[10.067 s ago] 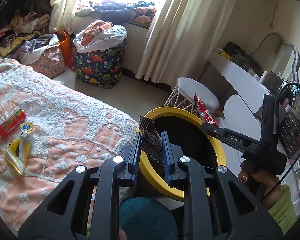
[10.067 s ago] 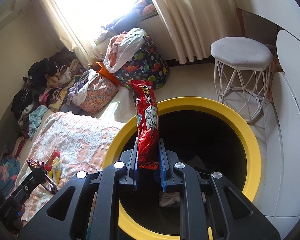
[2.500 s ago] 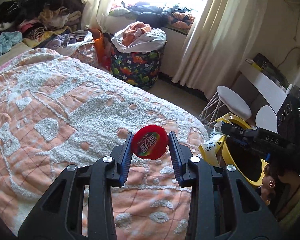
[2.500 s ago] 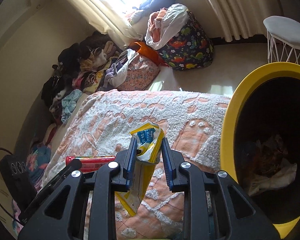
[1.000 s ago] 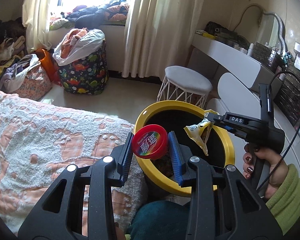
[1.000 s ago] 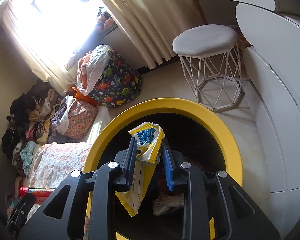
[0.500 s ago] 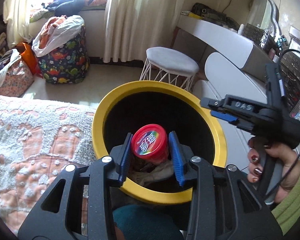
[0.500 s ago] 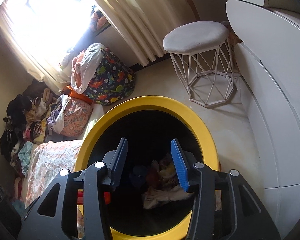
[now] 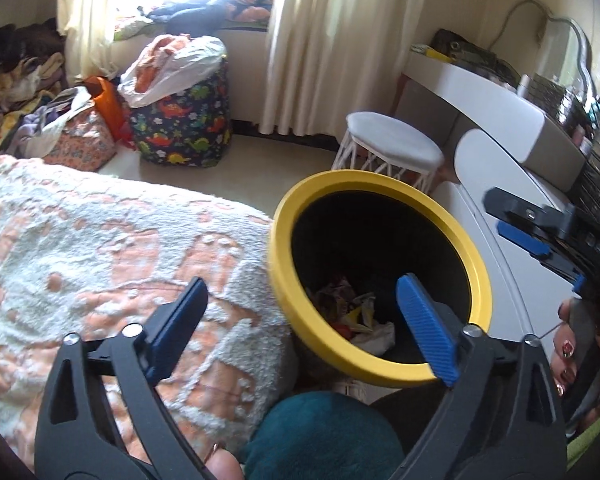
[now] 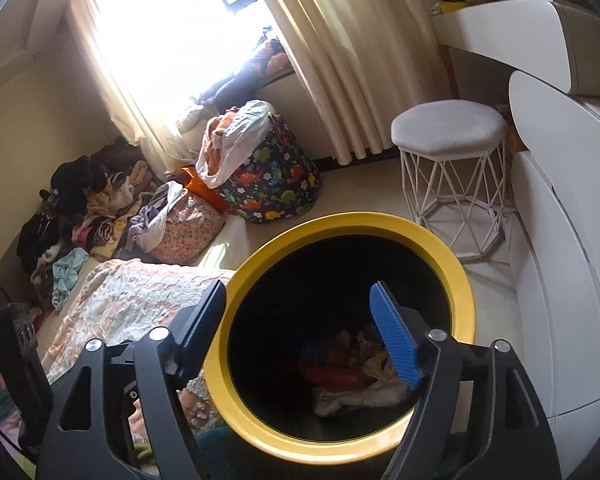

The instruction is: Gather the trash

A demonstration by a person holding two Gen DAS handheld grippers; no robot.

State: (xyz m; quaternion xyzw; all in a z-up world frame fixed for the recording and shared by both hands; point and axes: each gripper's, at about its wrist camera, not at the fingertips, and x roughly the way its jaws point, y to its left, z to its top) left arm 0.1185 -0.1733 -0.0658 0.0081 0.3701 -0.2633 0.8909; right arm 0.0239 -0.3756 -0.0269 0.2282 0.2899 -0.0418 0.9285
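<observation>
The trash bin (image 9: 380, 178), black inside with a yellow rim, stands beside the bed. Crumpled wrappers (image 9: 356, 316) lie at its bottom, with something red among them. My left gripper (image 9: 302, 284) hangs over the bin's near-left rim, its jaws opening wide with nothing between them. In the right wrist view the bin (image 10: 352, 220) fills the middle and the trash (image 10: 356, 376) shows inside. My right gripper (image 10: 298, 288) is above the bin's mouth, its jaws opening and empty. It also shows at the right edge of the left wrist view as the right gripper (image 9: 508, 222).
The peach and white bedspread (image 9: 100, 240) lies left of the bin. Behind stand a white wire stool (image 9: 392, 148), a dinosaur-print laundry basket (image 9: 184, 124) and piled clothes (image 10: 80, 208). White desk units (image 10: 560, 240) close the right side. A hand with painted nails (image 9: 568, 344) holds the right gripper.
The right gripper let go of the yellow wrapper first and has opened wider since. The left gripper has now opened and the red-lidded can is gone from between its fingers.
</observation>
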